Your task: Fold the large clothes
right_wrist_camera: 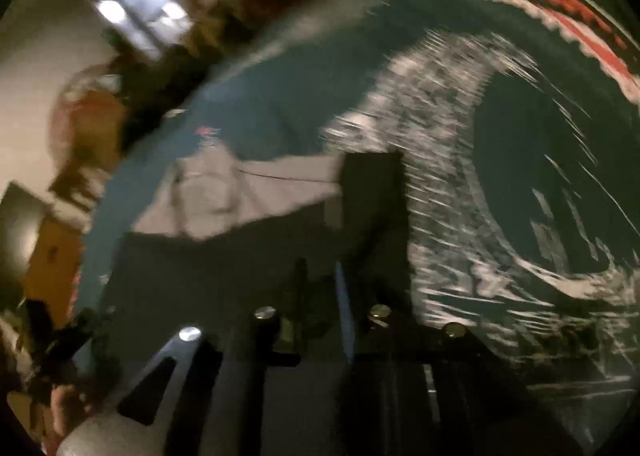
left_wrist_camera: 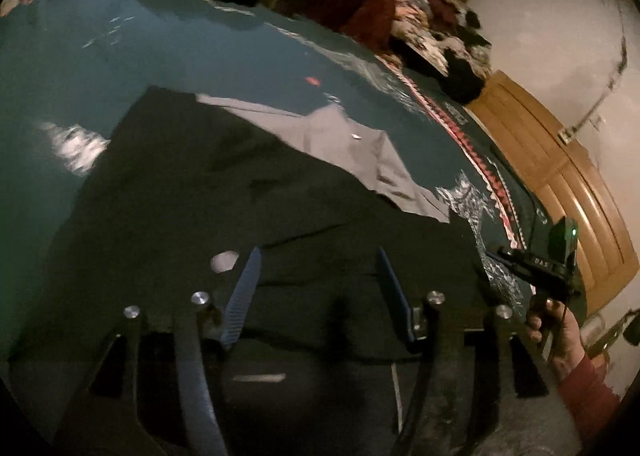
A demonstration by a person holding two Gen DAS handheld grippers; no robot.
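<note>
— Left wrist view first: what do you make out?

— The left gripper (left_wrist_camera: 318, 288) hangs over a dark garment (left_wrist_camera: 224, 192) spread on the teal blanket (left_wrist_camera: 120, 56), its blue fingers (left_wrist_camera: 244, 292) well apart and holding nothing. A grey garment (left_wrist_camera: 344, 152) lies partly under the dark one, toward the blanket's red-and-white patterned edge.

— Any writing?

— On the right gripper (left_wrist_camera: 540, 264), seen in the person's hand (left_wrist_camera: 556, 340) at the right, small pale letters read something like "DAS"; a green light glows above them. No label on the clothes is legible.

— And the right wrist view?

— Blurred. The right gripper (right_wrist_camera: 320, 288) sits over the dark garment (right_wrist_camera: 224, 268) near the blanket's (right_wrist_camera: 520, 144) white print. Its fingers look close together, but I cannot tell whether they grip cloth.
</note>
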